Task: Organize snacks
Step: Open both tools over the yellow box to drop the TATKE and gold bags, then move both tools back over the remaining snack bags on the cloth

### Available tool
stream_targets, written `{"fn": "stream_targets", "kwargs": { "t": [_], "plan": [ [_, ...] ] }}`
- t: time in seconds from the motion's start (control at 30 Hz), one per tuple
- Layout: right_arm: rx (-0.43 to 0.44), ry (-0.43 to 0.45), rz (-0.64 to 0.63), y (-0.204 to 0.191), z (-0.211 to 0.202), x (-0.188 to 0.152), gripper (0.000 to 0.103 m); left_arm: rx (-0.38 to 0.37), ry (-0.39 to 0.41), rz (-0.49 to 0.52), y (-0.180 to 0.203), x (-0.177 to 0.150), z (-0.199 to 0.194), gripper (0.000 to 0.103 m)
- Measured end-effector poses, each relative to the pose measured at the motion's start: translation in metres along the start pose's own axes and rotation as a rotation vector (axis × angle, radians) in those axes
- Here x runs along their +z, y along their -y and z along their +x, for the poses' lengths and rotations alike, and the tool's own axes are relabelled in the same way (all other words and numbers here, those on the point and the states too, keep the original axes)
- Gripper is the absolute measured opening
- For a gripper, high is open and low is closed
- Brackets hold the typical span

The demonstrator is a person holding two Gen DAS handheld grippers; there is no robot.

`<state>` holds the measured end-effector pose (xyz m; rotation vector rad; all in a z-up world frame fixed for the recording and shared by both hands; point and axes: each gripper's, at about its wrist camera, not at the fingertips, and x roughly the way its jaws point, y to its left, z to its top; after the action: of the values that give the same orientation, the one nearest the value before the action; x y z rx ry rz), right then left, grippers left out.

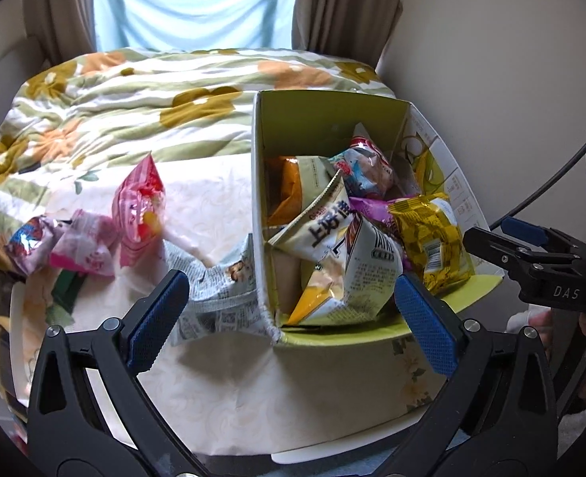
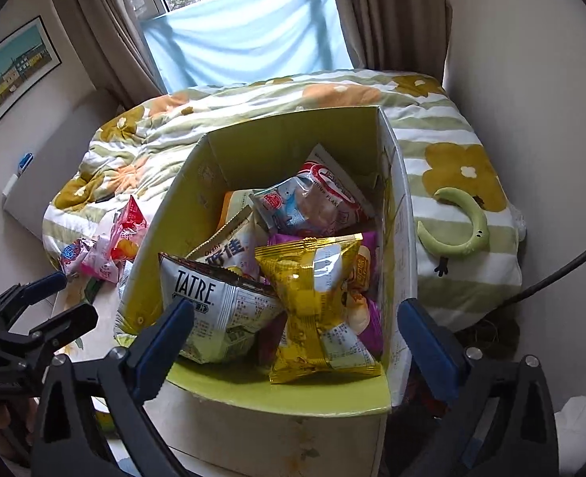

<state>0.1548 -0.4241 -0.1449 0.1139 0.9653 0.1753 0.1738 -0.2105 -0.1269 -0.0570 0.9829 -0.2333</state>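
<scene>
Both grippers stand with their jaws spread wide and nothing between the pads. The right gripper (image 2: 295, 351) hangs over the near end of the yellow-green box (image 2: 293, 139), and the gold snack bag (image 2: 317, 306) lies straight ahead in the gap between its blue fingers, touched by neither. Beside that bag leans the white TATRE bag (image 2: 213, 310), its lower corner just behind the left-hand finger. The left gripper (image 1: 291, 320) straddles the box's near corner, one finger outside the wall and one over the inside (the box is already heaped with packets). A grey-printed packet (image 1: 221, 298) lies on the pale tabletop (image 1: 221, 389) against the outside of that wall, just beyond the outer finger. Farther left, well apart from either gripper, a pink bag (image 1: 140, 206) and two smaller packets (image 1: 60, 244) sit loose beside the flowered quilt (image 1: 94, 111)
</scene>
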Motion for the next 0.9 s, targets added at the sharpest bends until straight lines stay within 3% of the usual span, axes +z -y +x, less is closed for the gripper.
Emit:
{"fn": "stream_targets", "kwargs": {
  "t": [0.3,0.43,0.63,0.9],
  "plan": [
    [0.008,0.059,-0.009,-0.019,-0.027,0.004,0.102,0.049,0.044,-0.010,-0.016,-0.006,-0.036,0.102],
    [0.061,0.106,-0.015,-0.038,-0.042,0.010,0.102,0.083,0.070,-0.043,-0.039,-0.010,-0.057,0.102],
    [0.124,0.165,-0.022,-0.085,-0.050,0.020,0.102,0.138,0.109,-0.084,-0.095,-0.016,-0.085,0.102],
    [0.143,0.185,-0.044,-0.173,-0.034,0.031,0.102,0.183,0.114,-0.100,-0.199,-0.011,-0.100,0.102]
  ]
}}
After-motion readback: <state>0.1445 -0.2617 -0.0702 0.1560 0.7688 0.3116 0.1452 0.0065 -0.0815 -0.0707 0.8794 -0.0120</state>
